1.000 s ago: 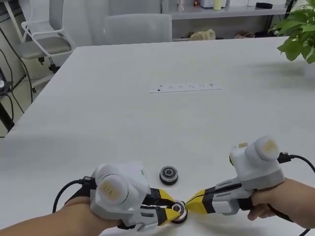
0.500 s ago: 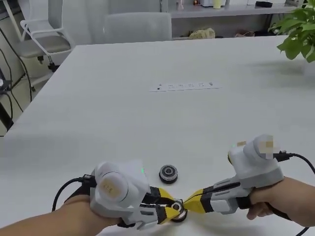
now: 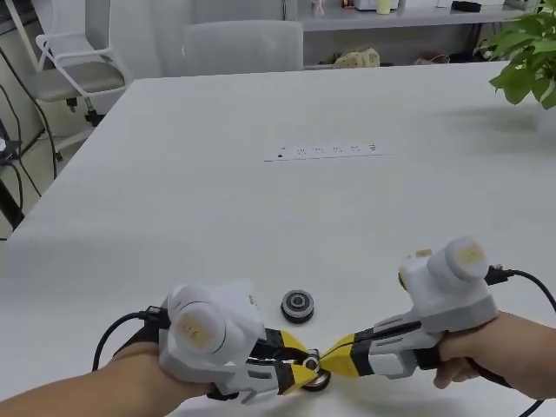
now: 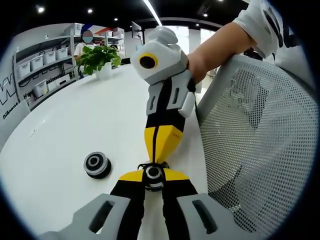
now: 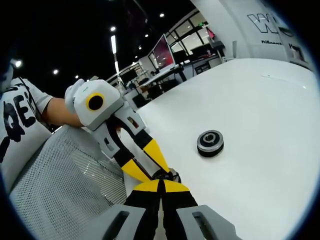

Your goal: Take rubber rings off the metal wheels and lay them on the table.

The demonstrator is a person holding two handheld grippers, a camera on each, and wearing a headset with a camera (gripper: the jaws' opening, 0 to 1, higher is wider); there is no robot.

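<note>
Fingers [image 4: 131, 176] of left gripper [image 3: 304, 372] and right gripper [image 3: 328, 365] on 1 wheel [image 4: 153, 176], ring indistinct

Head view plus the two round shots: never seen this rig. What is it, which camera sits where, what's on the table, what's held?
No robot: a person holds a two-jaw tool in each hand. The wide picture comes from a headset camera looking down at the white table. Each round picture comes from a fisheye camera riding on one tool, looking along its yellow-and-black jaws. The left tool is closed on a small metal wheel with a black rubber ring. The right tool faces it, jaws shut, tips at that wheel's rim; whether they pinch the ring is unclear. A second matching wheel lies free on the table beyond them. The grey mesh is a chair back.
</note>
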